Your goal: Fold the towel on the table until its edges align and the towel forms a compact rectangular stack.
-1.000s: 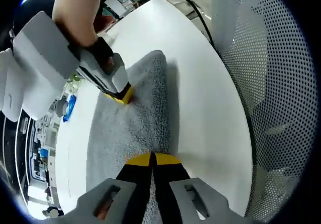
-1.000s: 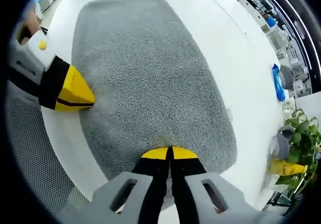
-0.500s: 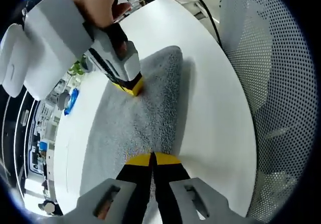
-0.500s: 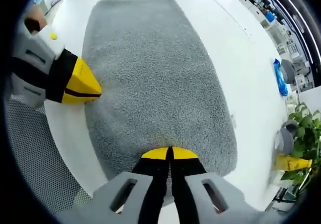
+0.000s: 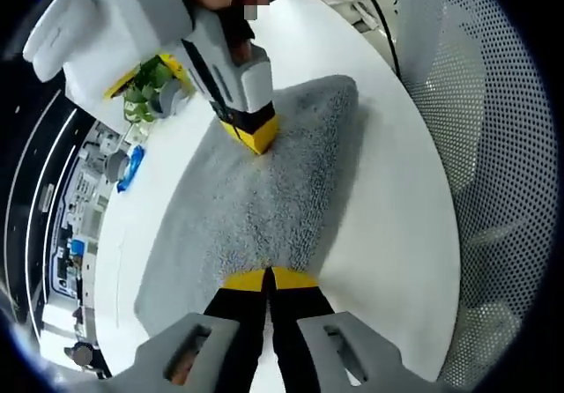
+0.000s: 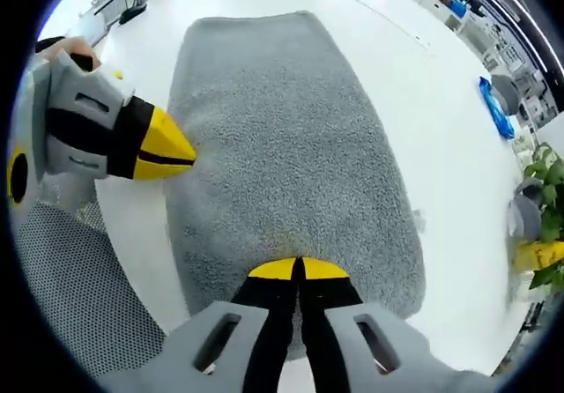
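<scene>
With both the left claw (image 5: 269,280) and right claw (image 6: 296,271) pinching the towel (image 6: 282,137) hem along the surface's (image 6: 423,85) near edge, lift evenly and lay it square on the far hem

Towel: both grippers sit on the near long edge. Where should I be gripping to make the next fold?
Probably at that near edge of the towel, one pinch toward each end, as the left gripper and right gripper now sit, shut on it. It lies flat and long, so lifting that edge over to the far one should halve it.
</scene>
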`<state>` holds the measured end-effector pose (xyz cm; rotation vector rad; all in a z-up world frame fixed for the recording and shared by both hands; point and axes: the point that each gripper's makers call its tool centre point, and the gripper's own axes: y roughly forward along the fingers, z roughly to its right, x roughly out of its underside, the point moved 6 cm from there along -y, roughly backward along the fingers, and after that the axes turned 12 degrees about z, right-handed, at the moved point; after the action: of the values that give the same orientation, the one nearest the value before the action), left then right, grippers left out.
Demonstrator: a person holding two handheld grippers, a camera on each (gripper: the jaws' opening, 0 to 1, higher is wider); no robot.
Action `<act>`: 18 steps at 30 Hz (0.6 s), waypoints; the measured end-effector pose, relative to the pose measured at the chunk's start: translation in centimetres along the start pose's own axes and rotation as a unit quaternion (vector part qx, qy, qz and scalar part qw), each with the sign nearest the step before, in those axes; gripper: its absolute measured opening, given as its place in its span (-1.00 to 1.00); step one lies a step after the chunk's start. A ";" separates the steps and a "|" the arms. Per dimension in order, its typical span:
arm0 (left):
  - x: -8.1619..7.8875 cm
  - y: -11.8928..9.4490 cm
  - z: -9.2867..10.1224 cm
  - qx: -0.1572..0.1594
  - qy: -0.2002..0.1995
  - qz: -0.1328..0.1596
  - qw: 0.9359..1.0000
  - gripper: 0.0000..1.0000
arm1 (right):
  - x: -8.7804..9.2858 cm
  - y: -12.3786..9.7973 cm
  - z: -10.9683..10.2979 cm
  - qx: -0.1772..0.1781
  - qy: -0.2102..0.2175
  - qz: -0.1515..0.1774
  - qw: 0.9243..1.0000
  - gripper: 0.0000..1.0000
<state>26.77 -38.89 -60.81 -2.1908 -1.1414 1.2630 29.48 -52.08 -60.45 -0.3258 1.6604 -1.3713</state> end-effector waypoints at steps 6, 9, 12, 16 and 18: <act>0.8 -0.3 -0.5 -0.012 -0.017 -0.008 1.000 -0.99 | 0.6 -0.3 -0.8 -0.035 0.061 0.039 0.997 -1.00; 1.0 -0.4 -0.6 -0.016 -0.019 -0.011 1.000 -0.99 | 0.9 -0.4 -1.1 -0.047 0.066 0.047 0.996 -1.00; 1.1 -0.5 -0.7 -0.019 -0.020 -0.014 1.000 -0.99 | 0.9 -0.5 -1.7 -0.055 0.064 0.054 0.995 -1.00; 1.5 -0.6 -0.8 -0.024 -0.028 -0.016 0.999 -0.99 | 0.9 -0.5 -2.6 -0.067 0.039 0.059 0.995 -1.00; 1.7 -0.7 -0.9 -0.027 -0.032 -0.016 0.999 -0.99 | 0.9 -0.5 -3.1 -0.067 0.023 0.061 0.996 -1.00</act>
<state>27.68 -37.10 -60.81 -2.1759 -1.2429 1.3120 26.41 -50.91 -60.56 -0.2661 1.7861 -1.1876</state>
